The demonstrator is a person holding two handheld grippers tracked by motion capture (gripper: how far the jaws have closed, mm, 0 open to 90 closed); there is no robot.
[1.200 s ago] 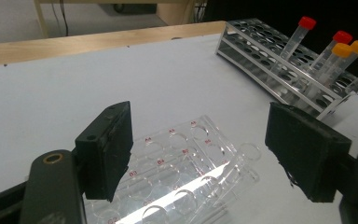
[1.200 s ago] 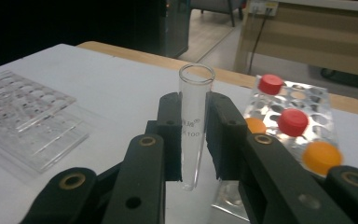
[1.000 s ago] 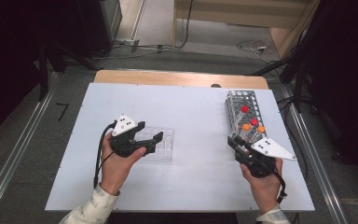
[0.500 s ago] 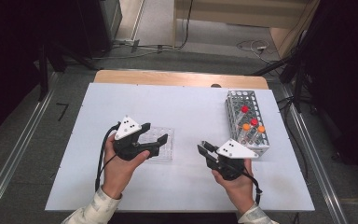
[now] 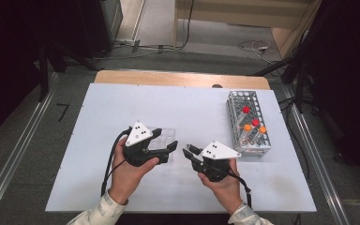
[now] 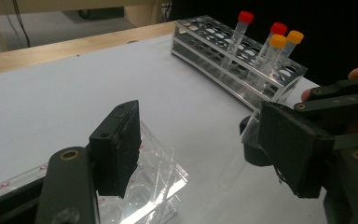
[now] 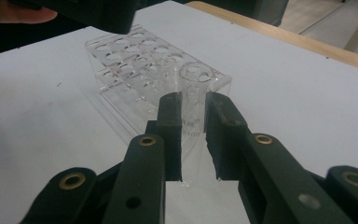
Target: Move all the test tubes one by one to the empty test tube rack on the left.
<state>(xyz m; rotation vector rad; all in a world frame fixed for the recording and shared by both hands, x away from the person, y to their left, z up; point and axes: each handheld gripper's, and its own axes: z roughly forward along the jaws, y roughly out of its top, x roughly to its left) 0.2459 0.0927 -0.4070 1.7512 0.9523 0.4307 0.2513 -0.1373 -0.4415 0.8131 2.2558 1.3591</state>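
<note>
Right gripper (image 7: 193, 135) is clamped on a clear uncapped tube (image 7: 192, 100), carried near the clear rack (image 5: 161, 145) at mid-board. Left gripper (image 6: 205, 149), jaws apart and just closing, straddles that rack without gripping it. Risk: the tube misses its hole and shoves the unheld rack. White tabletop (image 5: 122, 103); dark room, cables on the floor.

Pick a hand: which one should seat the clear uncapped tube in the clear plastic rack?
Right. The right tool is shut on the clear uncapped tube, just short of the clear plastic rack. The left tool, jaws just closing with nothing gripped, sits over that rack, likely to steady it.
</note>
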